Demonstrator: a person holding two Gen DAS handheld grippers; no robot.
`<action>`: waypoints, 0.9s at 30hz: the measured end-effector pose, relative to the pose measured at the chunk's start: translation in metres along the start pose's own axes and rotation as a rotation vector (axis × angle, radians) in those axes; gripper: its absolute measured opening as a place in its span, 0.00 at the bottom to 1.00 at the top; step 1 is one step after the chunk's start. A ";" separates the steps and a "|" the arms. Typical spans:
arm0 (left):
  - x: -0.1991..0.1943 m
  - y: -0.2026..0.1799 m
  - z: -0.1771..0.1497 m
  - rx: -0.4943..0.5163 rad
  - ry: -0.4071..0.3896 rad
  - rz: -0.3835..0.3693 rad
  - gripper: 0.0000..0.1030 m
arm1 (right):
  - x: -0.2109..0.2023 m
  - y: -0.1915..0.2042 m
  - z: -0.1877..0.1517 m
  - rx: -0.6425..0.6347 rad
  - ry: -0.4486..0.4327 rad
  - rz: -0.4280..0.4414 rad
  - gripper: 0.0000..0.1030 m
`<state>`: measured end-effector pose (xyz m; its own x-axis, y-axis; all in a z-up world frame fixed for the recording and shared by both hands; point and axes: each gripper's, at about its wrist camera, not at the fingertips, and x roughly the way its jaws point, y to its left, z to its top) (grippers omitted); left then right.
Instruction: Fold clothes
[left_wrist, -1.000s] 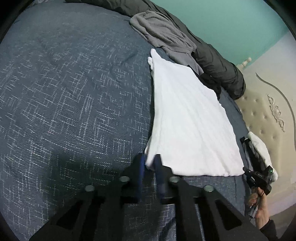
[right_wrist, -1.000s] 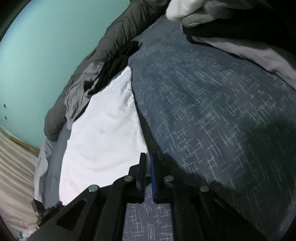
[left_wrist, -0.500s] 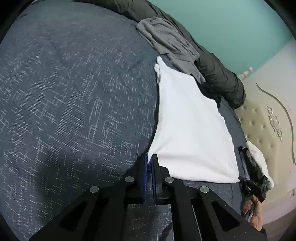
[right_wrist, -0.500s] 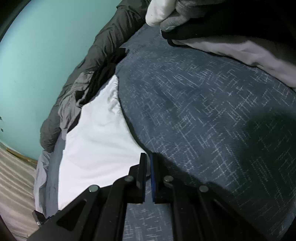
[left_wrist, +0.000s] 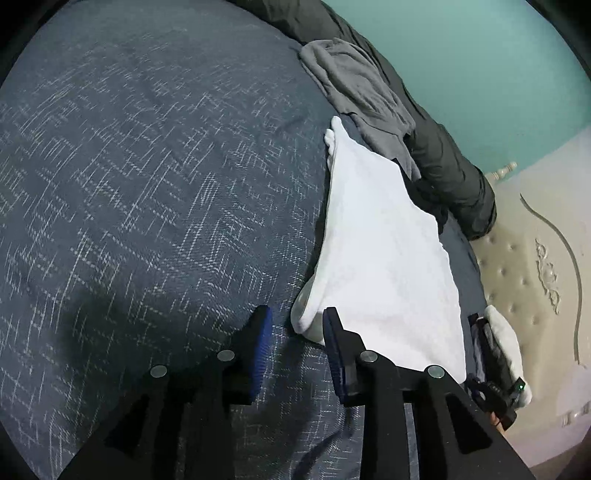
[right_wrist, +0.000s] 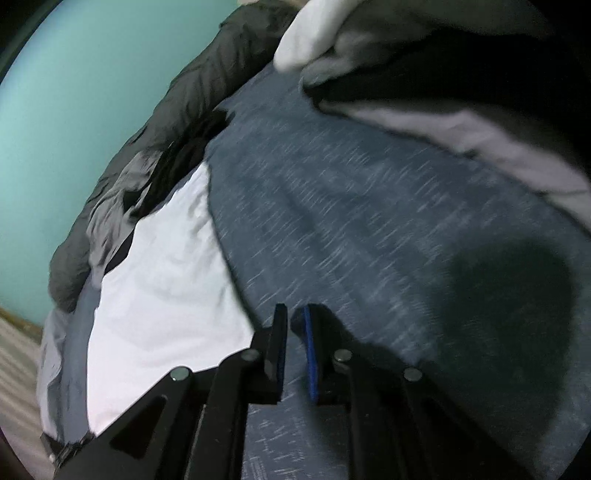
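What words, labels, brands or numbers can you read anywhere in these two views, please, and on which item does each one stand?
None: no readable text shows in either view.
The white garment, the blue bedspread, the grey clothes and the teal wall bear no print.
The headboard carries only carved ornament, not letters.
The other gripper's body shows a green light, no legible marking.

The bed (left_wrist: 147, 184) lies bare and wide to the left of the white cloth (left_wrist: 388, 258), open for passage; along the far edge a grey garment (left_wrist: 362, 92) and a dark jacket (left_wrist: 450, 173) crowd against the teal wall (left_wrist: 480, 55); a padded headboard (left_wrist: 524, 277) blocks the right; in the right wrist view heaped clothes (right_wrist: 443, 74) close off the upper side.
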<state>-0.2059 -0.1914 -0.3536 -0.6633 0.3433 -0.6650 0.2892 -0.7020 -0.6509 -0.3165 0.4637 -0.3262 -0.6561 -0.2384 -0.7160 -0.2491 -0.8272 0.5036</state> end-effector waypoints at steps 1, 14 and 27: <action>-0.001 0.001 -0.002 -0.020 0.002 -0.009 0.36 | -0.004 0.001 0.001 -0.001 -0.020 -0.002 0.13; 0.010 -0.013 -0.009 -0.005 -0.035 -0.005 0.50 | 0.015 0.100 -0.049 -0.209 0.086 0.277 0.15; 0.017 -0.016 -0.007 0.014 -0.033 -0.025 0.33 | 0.048 0.188 -0.122 -0.401 0.336 0.410 0.15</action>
<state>-0.2170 -0.1703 -0.3572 -0.6927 0.3406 -0.6358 0.2627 -0.7017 -0.6622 -0.3081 0.2346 -0.3241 -0.3672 -0.6659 -0.6495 0.3004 -0.7457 0.5947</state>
